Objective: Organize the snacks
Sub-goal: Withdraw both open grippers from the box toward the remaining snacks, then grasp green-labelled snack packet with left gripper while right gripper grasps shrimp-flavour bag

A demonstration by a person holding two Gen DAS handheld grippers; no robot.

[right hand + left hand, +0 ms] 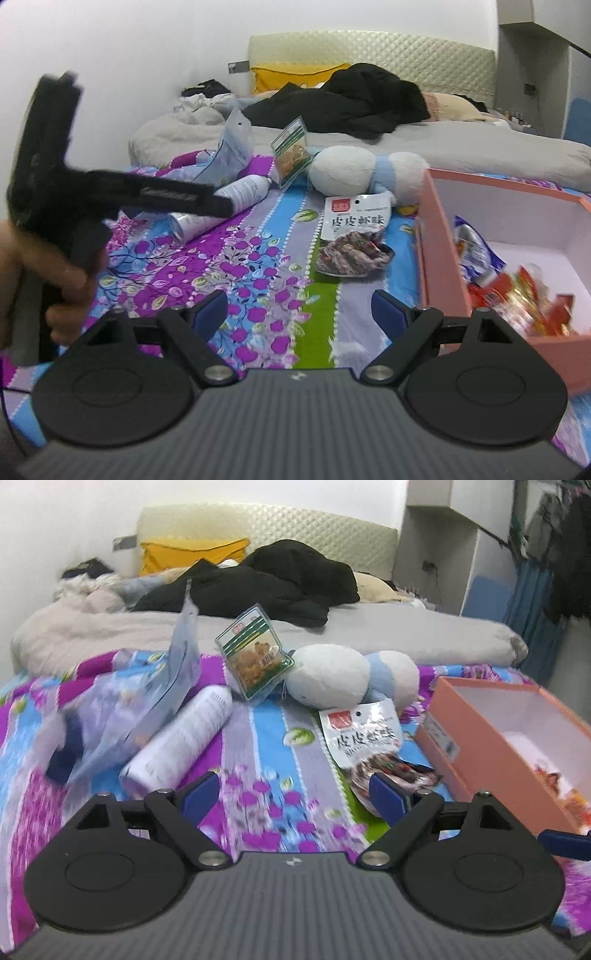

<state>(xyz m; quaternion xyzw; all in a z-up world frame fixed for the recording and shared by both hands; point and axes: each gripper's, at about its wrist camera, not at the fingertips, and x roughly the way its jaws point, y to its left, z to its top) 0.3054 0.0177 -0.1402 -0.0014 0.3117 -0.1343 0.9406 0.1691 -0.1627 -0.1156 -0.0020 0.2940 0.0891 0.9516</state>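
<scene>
Two grippers hover with jaws spread wide and empty over a floral bedspread [258, 258]: the left gripper [295, 799] near a white canister [181, 738], the right gripper [299, 308] beside a pink box [443, 280] holding red and blue snack packets [517, 291]. A silver shrimp-flavour snack pouch [351, 236] lies flat between canister and box, touching a plush toy [351, 170]; a green snack packet [255, 653] leans tilted against that toy.

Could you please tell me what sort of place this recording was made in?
Most likely a bedroom at home: a bed with a padded headboard, a yellow pillow and a floral bedspread, where snack packets lie beside a pink box.
</scene>
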